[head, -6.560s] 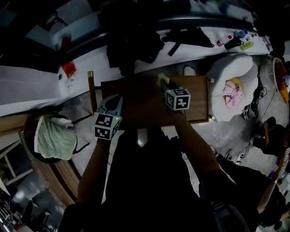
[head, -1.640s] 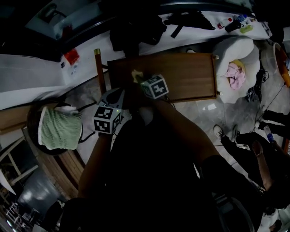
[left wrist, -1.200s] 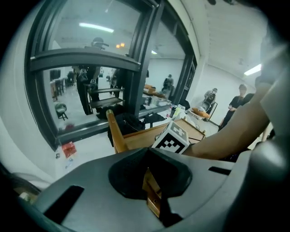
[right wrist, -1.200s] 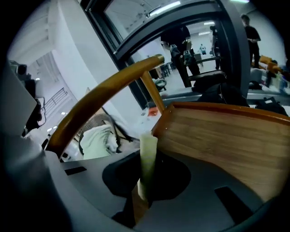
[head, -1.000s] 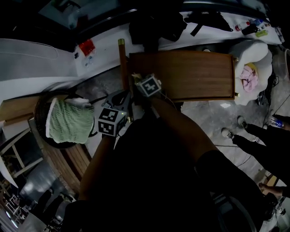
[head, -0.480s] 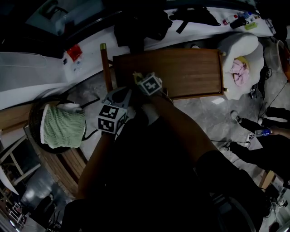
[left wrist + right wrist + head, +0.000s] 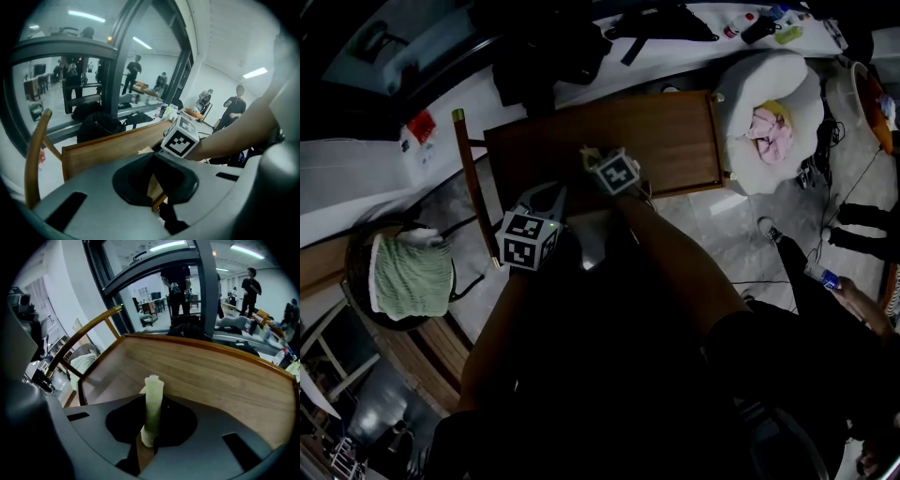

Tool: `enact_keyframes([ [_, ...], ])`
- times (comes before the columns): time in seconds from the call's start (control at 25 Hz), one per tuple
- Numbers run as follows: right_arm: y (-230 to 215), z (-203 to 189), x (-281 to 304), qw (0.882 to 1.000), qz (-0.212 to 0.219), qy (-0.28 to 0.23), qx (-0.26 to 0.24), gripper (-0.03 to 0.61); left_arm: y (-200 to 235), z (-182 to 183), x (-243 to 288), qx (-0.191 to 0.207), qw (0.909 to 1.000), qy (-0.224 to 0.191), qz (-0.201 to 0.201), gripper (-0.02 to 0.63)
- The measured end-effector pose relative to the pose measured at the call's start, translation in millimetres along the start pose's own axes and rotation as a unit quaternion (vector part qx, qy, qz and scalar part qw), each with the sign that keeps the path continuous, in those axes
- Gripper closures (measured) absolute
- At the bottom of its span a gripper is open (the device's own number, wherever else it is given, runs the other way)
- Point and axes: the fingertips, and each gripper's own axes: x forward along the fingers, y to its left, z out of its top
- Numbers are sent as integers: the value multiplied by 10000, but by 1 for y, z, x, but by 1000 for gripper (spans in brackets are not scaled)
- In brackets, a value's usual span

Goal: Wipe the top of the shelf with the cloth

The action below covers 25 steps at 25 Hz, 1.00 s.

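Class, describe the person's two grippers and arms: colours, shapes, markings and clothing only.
The left gripper and right gripper each have a smooth grey plastic body with dark jaw pads and carry a white cube printed with black square markers. No cables show. The forearms are bare, and the person's clothing looks dark.

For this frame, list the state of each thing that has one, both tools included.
right tool: shut on the cloth
cloth: rolled, pinched upright between the jaws, over the shelf
left tool: shut, nothing held
shelf: standing level, the right tool over its top
green towel: lying folded in the basket
pink fabric: bunched up on the white cushion
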Motion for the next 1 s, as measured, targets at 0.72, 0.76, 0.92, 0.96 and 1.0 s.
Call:
enact_keyframes([
  [0.72, -137, -82, -93, 9964, -680, 11, 501, 532, -73, 10, 69, 75, 9998, 28, -162, 607],
  [0.76, -143, -86, -97, 9960, -720, 8, 530, 532, -77, 11, 71, 80, 9998, 20, -167, 607],
  [0.92, -166, -98, -114, 9938, -945, -33, 584, 532, -90, 14, 80, 81, 9998, -16, -200, 607],
  [0.96, -172, -100, -119, 9930, -1021, -51, 592, 532, -94, 15, 82, 83, 9997, -31, -210, 607],
  [1.0, -179, -103, -123, 9920, -1109, -58, 601, 532, -97, 17, 84, 82, 9997, -50, -220, 607],
])
